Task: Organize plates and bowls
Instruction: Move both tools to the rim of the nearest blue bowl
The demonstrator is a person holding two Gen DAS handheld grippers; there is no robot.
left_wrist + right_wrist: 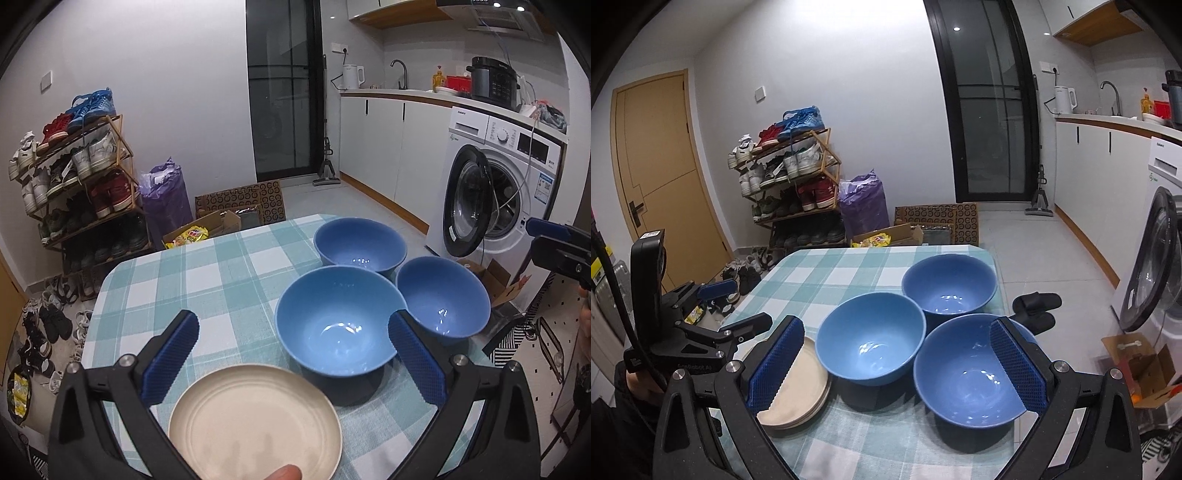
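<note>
Three blue bowls stand close together on the checked tablecloth (207, 280): a far one (360, 243), a middle one (336, 325) and a right one (443, 295). A cream plate (255, 421) lies nearest, below my left gripper (293, 354), which is open and holds nothing. In the right wrist view the cream plates form a small stack (798, 387) at the left. My right gripper (897, 365) is open wide above the nearest bowl (971, 373), with its pads clear of the rim. Beyond are the middle bowl (870, 339) and the far bowl (949, 284).
A person's fingertip (284, 474) shows at the bottom edge. Left of the table stands a shoe rack (85, 177) with shoes on the floor. A washing machine (491, 192) with its door open is at the right, beside cardboard boxes (1145, 369) and black slippers (1038, 306).
</note>
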